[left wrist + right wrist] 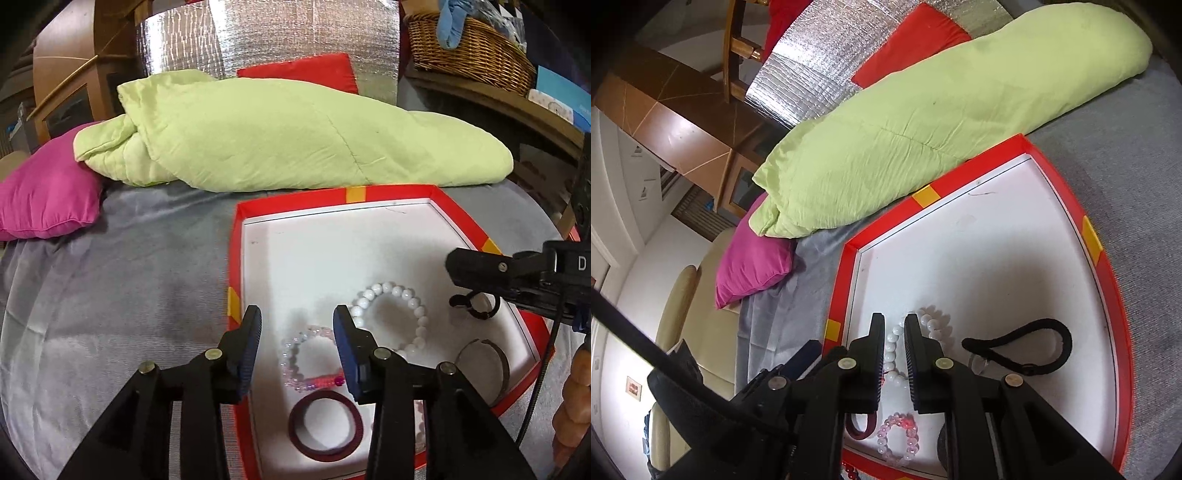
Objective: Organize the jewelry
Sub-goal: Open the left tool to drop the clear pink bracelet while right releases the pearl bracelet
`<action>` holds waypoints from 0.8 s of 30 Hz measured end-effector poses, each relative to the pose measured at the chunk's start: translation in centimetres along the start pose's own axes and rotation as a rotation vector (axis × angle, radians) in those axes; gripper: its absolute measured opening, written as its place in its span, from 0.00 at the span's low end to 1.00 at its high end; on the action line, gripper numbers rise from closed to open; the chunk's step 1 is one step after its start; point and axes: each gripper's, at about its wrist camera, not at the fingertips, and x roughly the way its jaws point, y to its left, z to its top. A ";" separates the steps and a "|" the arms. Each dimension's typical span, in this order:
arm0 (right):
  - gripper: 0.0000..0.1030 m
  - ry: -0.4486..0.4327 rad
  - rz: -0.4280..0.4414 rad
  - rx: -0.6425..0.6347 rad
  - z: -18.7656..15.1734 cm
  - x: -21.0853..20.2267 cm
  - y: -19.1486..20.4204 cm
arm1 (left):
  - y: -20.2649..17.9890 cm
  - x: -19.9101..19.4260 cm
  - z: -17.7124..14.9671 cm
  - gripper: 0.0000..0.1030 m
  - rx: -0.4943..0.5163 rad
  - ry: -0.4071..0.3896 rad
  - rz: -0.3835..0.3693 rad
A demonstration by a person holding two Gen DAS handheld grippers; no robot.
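A red box lid [236, 258] [849, 266] with a white inside lies on the grey bed. In it are a white bead bracelet [388, 287] [936, 321], a pink bead bracelet [291, 373] [882, 439], a dark red bangle [294, 421] [857, 432], a black loop [458, 301] [1063, 339] and a grey bangle [504, 365]. My left gripper [297, 321] hangs open above the pink bracelet, its pads not touching it. My right gripper [894, 328] [454, 269] hovers over the white bracelet with its jaws nearly together and nothing gripped.
A folded green quilt [277, 133] lies just behind the lid, with a pink cushion [48, 192] to its left and a red cushion [306, 70] behind. A wicker basket [469, 48] stands on a shelf at the far right. Grey sheet [129, 277] spreads left of the lid.
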 end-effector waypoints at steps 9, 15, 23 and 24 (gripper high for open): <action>0.14 0.012 -0.021 -0.008 -0.2 -0.6 0.1 | 1.3 -1.0 -0.1 0.47 -0.017 -0.019 0.052; 0.17 0.012 -0.046 -0.030 -0.5 -1.2 0.5 | 2.0 -0.8 -0.3 0.55 -0.043 0.004 0.085; 0.32 -0.001 -0.090 -0.104 -1.2 -1.9 1.8 | 2.3 -0.7 -0.6 0.59 -0.068 0.044 0.115; 0.32 -0.003 -0.092 -0.114 -1.2 -2.0 1.9 | 2.4 -0.7 -0.6 0.61 -0.070 0.045 0.118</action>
